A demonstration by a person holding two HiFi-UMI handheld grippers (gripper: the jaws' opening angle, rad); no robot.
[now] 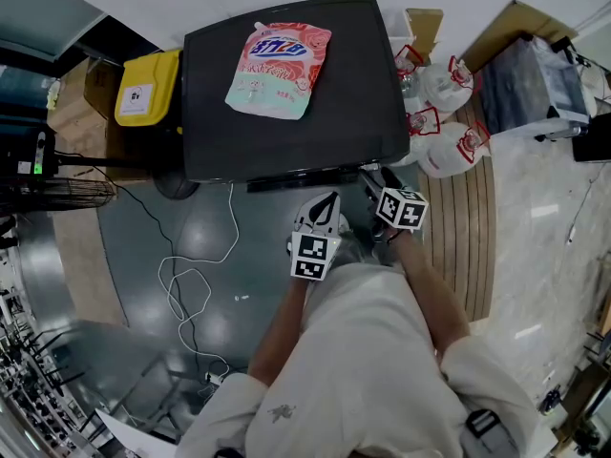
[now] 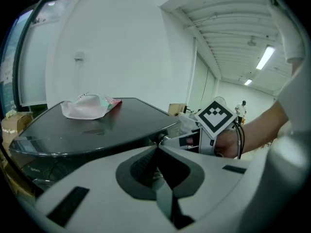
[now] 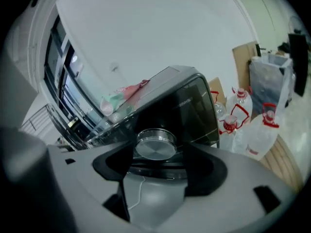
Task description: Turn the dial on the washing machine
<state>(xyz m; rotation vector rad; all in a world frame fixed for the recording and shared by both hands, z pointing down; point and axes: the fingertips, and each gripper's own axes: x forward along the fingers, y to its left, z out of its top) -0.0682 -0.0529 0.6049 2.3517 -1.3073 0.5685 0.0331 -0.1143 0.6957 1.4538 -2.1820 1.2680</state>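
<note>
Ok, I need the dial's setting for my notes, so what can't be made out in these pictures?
Setting of the dial: the right gripper view shows only a plain silver face, and no pointer or marks are legible around it.
The dial in the head view: hidden below the top edge of the washing machine and behind the right gripper.
Print on the pouch: too small in the head view.

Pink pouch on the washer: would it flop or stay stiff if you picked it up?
Probably floppy: the pouch lies slumped and wrinkled, with its edges sagging onto the washer. It bulges a little, so whatever is inside would likely shift and make it droop from your grip. Its skin looks glossy, so it may be a bit slippery too.
</note>
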